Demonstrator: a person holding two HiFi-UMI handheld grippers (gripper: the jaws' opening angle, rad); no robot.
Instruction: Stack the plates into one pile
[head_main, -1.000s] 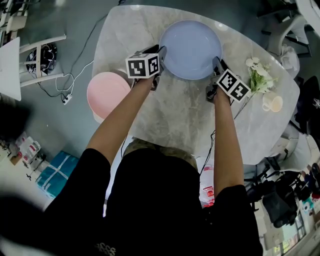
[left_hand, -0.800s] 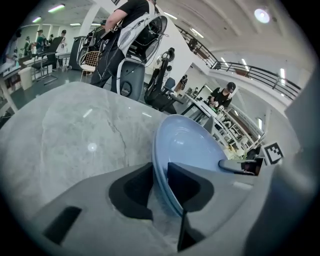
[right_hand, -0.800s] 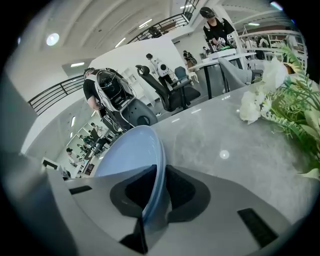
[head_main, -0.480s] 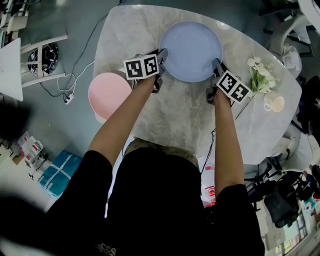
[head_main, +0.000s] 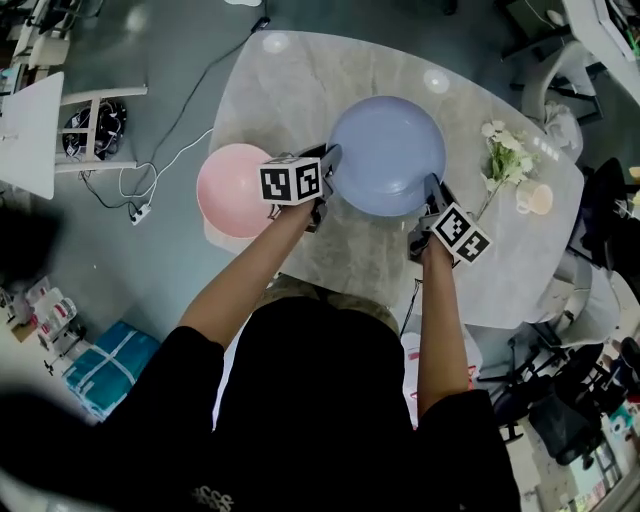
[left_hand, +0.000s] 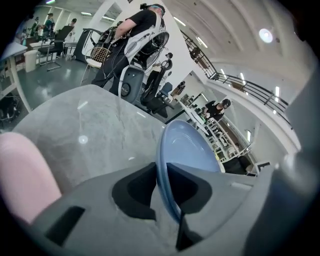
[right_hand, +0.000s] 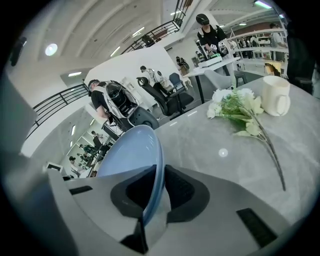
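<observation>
The table (head_main: 300, 100) takes up most of the head view, its near edge covered by the person's arms and body. Set against a second ago, the blue plate (head_main: 388, 155) has come away from the far side of the table. It now sits closer to the near edge and to the pink plate (head_main: 232, 190), though the two are not touching. Both arms have drawn back with it.

There are two plates. The pink one lies at the table's left edge. A paler rim shows under its near side, and what that is cannot be made out. In the left gripper view it is cut off at the frame's side.

There are two tongs. The left tongs (head_main: 328, 168) are closing, with the blue plate's left rim between the pads. The right tongs (head_main: 432, 192) pinch its right rim. In the head view the plate hides the lower tip of each.

One flower sprig (head_main: 500, 150) and one cup (head_main: 533, 198) lie at the right, well clear of the plates.
</observation>
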